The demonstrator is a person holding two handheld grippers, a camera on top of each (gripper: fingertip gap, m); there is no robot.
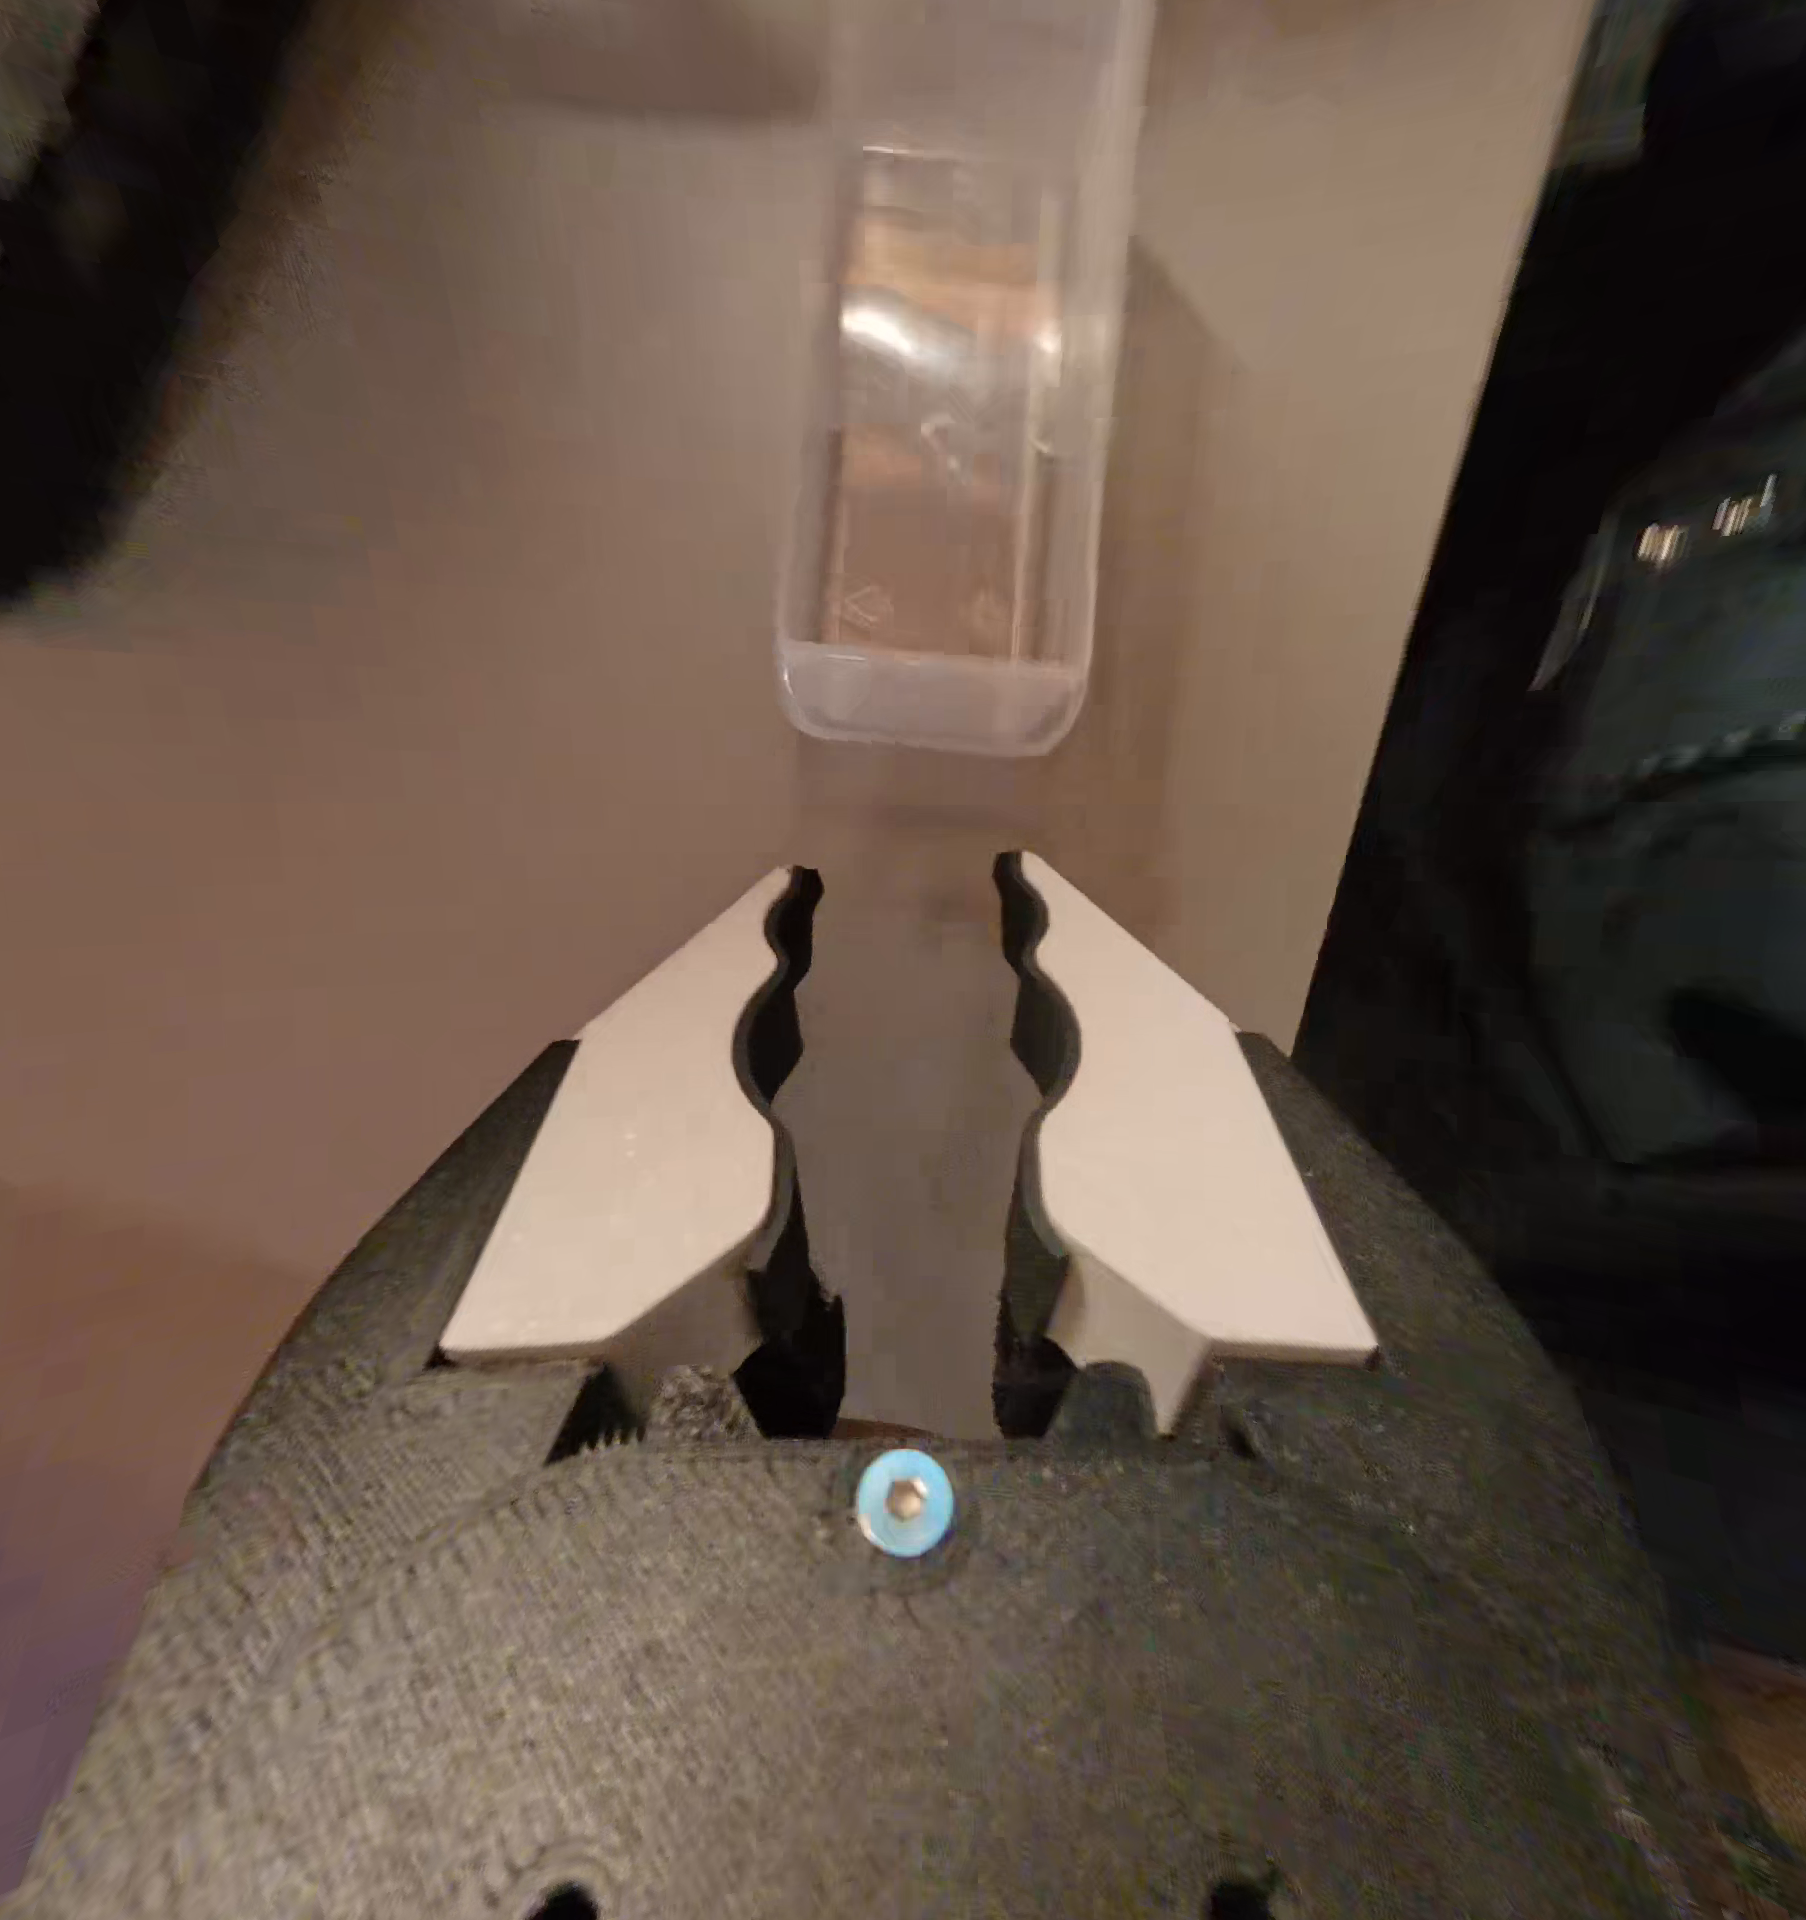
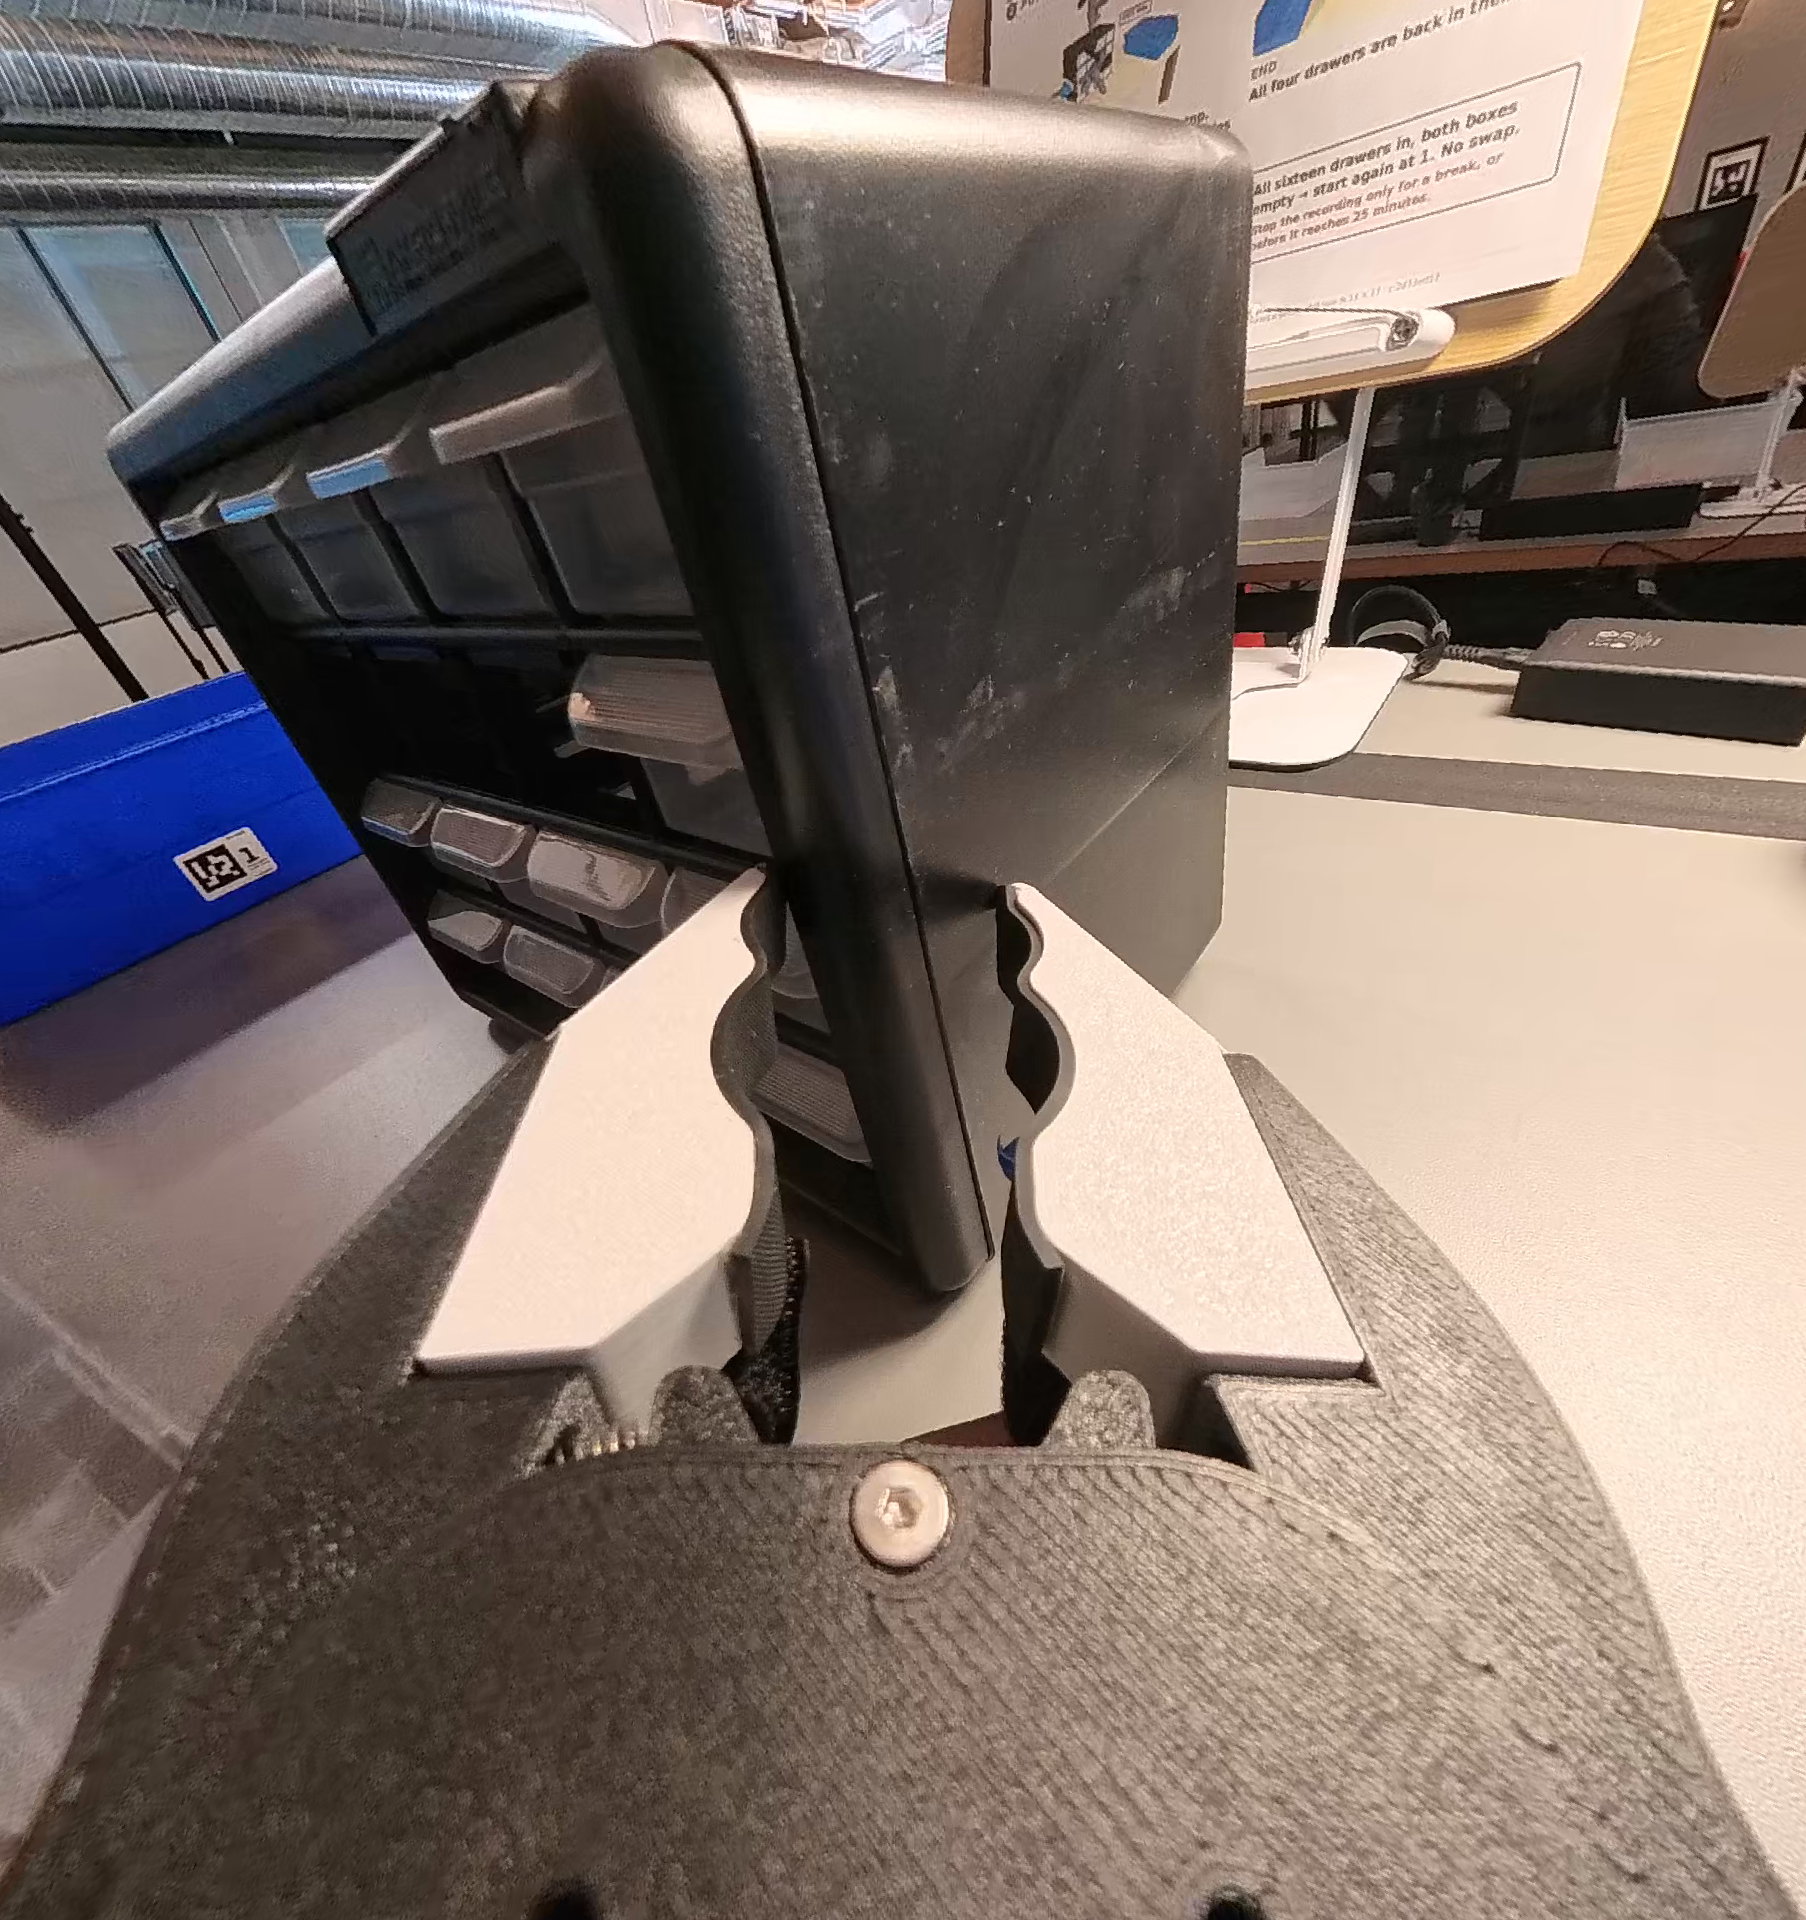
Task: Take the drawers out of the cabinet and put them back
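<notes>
- The black plastic multi-drawer cabinet [image 2: 982,520] stands on the pale grey desk [image 2: 1501,1039], seen corner-on and leaning in the wide-angle view. Most slots hold translucent drawers with ribbed pull tabs [image 2: 587,873]; the second row looks largely dark, apparently vacant except for one drawer standing out.
- The right hand-held gripper [image 2: 883,914] straddles the cabinet's front right edge, its jaws partly open. The left finger [image 2: 670,1039] sits close against the frame; a gap shows at the right finger. This is judged to be bracing, not a grip.
- A clear rectangular plastic drawer [image 1: 940,468] lies on the desk, just ahead of the left hand-held gripper [image 1: 904,883], whose partly open jaws hold nothing. It is probably lined up for pickup.
- A blue plastic bin [image 2: 120,831] stands to the cabinet's left.
- The left view is blurred, and its dark margins cannot be identified.
</notes>
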